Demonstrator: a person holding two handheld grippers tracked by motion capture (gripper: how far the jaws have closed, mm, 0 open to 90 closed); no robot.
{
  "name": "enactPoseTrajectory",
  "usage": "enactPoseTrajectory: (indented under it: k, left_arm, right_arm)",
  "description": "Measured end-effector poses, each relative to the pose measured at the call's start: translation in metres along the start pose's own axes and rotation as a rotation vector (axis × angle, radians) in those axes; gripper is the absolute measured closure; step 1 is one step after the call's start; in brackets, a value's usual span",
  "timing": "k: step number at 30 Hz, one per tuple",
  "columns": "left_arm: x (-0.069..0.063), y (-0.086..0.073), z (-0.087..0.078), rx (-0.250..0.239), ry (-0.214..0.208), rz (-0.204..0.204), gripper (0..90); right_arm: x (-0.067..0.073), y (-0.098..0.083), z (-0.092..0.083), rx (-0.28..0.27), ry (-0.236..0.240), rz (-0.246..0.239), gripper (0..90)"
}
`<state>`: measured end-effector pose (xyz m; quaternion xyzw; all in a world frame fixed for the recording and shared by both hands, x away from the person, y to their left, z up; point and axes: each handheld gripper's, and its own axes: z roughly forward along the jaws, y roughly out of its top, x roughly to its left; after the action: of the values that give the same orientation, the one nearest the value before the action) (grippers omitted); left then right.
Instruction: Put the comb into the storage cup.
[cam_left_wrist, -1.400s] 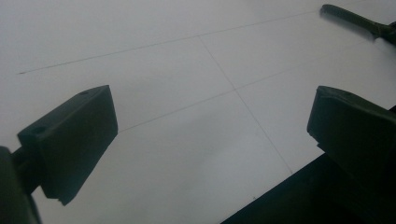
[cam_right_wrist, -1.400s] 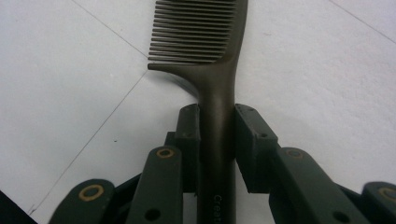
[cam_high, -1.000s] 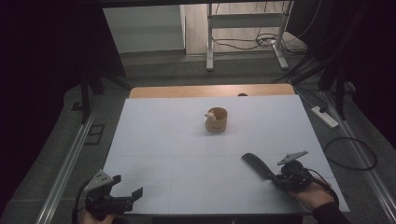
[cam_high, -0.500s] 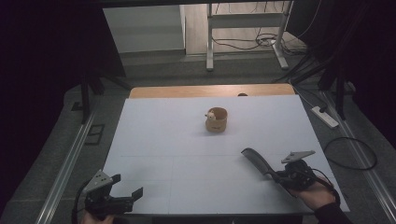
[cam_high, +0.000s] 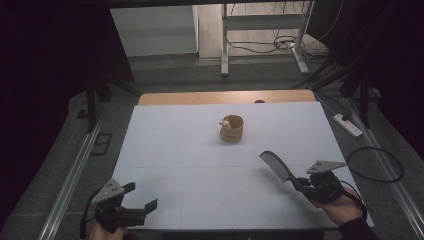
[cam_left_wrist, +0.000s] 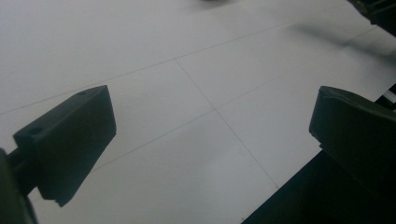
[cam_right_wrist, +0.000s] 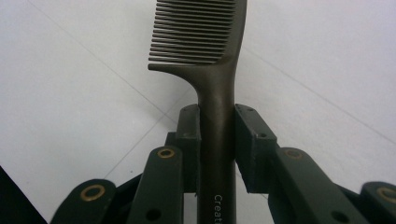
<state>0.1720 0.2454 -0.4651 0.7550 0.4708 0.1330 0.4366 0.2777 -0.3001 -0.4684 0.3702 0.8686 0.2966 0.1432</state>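
My right gripper (cam_high: 301, 184) (cam_right_wrist: 217, 122) is shut on the handle of a dark comb (cam_high: 278, 165) (cam_right_wrist: 210, 51), held at the table's near right with its toothed end pointing up and to the left. A small tan cup (cam_high: 232, 128) with a little white figure at its rim stands near the middle of the white table (cam_high: 175, 145). At the near left corner my left gripper (cam_high: 140, 196) (cam_left_wrist: 210, 140) stands open, its jaws wide apart above the bare table top.
A strip of wooden board (cam_high: 200, 97) borders the table's far edge. A white power strip (cam_high: 347, 125) and cables (cam_high: 380, 165) lie on the floor to the right. Metal rails (cam_high: 70, 180) run along both sides of the table.
My right gripper has lifted the comb slightly and carried it a little up and to the left. The left gripper has stayed put.
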Motion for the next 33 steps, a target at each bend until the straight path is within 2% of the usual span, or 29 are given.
enactPoseTrajectory:
  k: [7, 12, 19, 26, 31, 33]
  left_arm:
    - [-0.002, 0.009, 0.004, -0.004, 0.009, 0.016, 0.0]
    - [-0.002, 0.015, 0.01, 0.004, -0.003, 0.005, 0.0]
    - [-0.005, 0.027, 0.02, 0.024, -0.008, 0.037, 0.0]
    - [-0.011, 0.043, 0.031, 0.034, -0.037, 0.056, 0.0]
    - [-0.014, 0.056, 0.039, 0.032, -0.088, 0.041, 0.0]
    - [-0.016, 0.061, 0.044, 0.032, -0.098, 0.047, 0.1]
  right_arm:
    - [0.002, 0.002, -0.003, -0.035, 0.0, -0.027, 72.3]
    - [0.006, 0.002, -0.005, -0.057, 0.007, -0.059, 72.3]
    - [0.006, 0.004, -0.008, -0.088, 0.005, -0.047, 72.3]
    - [0.009, 0.006, -0.011, -0.117, 0.022, -0.066, 72.3]
    - [0.011, 0.008, -0.013, -0.136, 0.025, -0.075, 72.3]
    - [0.012, 0.008, -0.013, -0.142, 0.03, -0.079, 72.3]
